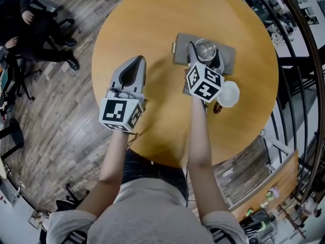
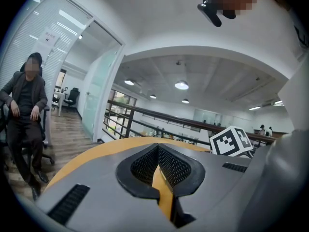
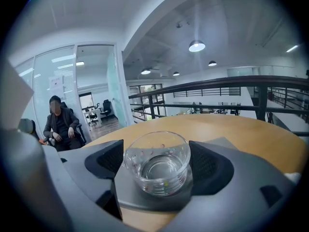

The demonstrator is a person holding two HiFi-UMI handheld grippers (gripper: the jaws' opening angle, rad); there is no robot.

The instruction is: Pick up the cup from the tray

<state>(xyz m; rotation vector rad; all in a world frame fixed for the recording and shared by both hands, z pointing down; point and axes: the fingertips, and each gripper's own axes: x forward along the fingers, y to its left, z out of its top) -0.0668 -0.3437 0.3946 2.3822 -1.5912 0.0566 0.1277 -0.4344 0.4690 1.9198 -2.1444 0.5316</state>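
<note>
**Over the tray: right tongs astride the cup, grip not yet made**

Near side of the tabletop (image 1: 152, 24), to the left: left tongs (image 1: 135, 61) low over bare wood, tips drawn together to a thin slit, nothing between them. Idle, well apart from the tray.

Centre-right: right tongs (image 1: 205, 56) reach out over the tray (image 1: 182, 42), jaws spread wide. Its own view shows a dark ribbed pad on either side of the cup (image 3: 157, 162). Both pads stand close to the glass, and neither looks to be pressing on it.

The cup: clear glass, short, upright, apparently empty. It sits on the grey tray and is not lifted.

Just right of the tray on the wood: a white round dish (image 1: 228, 94), and beside it a small brown item too small to identify.

Far off, beyond the tabletop edge: a seated person (image 3: 60, 124), glass partitions, a railing.

Step in hand, as I judge it: the approach is done and the tongs are placed for the grasp. Pick-up proper has not begun.

Next move calls for:
- closing squarely on the glass wall, low enough to bite below the rim
- gentle pressure, since smooth glass may slip or skid on the tray
- a straight lift, keeping the cup upright
</note>
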